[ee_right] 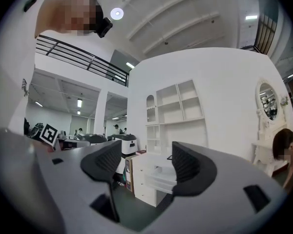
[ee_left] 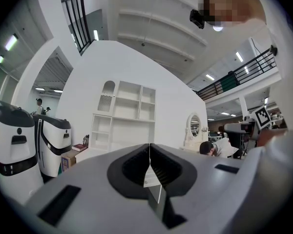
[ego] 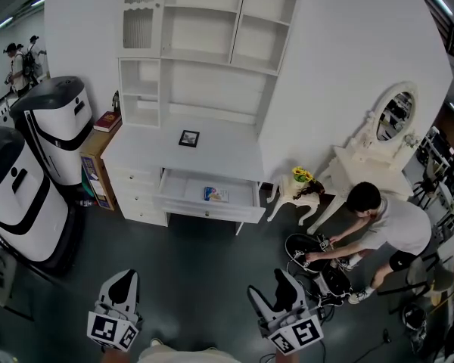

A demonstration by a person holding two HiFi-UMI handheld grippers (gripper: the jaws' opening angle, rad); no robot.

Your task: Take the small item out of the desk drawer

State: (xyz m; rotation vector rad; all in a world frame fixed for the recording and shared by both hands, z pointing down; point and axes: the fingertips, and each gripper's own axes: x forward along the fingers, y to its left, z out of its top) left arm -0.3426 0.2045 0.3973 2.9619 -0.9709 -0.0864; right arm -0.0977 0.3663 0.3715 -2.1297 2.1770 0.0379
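The white desk with a shelf hutch stands against the wall across the dark floor. Its wide middle drawer is pulled out, and a small blue and white item lies inside. Both grippers are low in the head view, well short of the desk. My left gripper is shut with nothing between its jaws. My right gripper is open and empty. The right gripper view shows the open drawer between its jaws in the distance.
A small framed picture sits on the desktop. Two white and black machines stand left of the desk beside a low wooden cabinet. At right are a stool with flowers, a mirrored vanity and a crouching person over gear on the floor.
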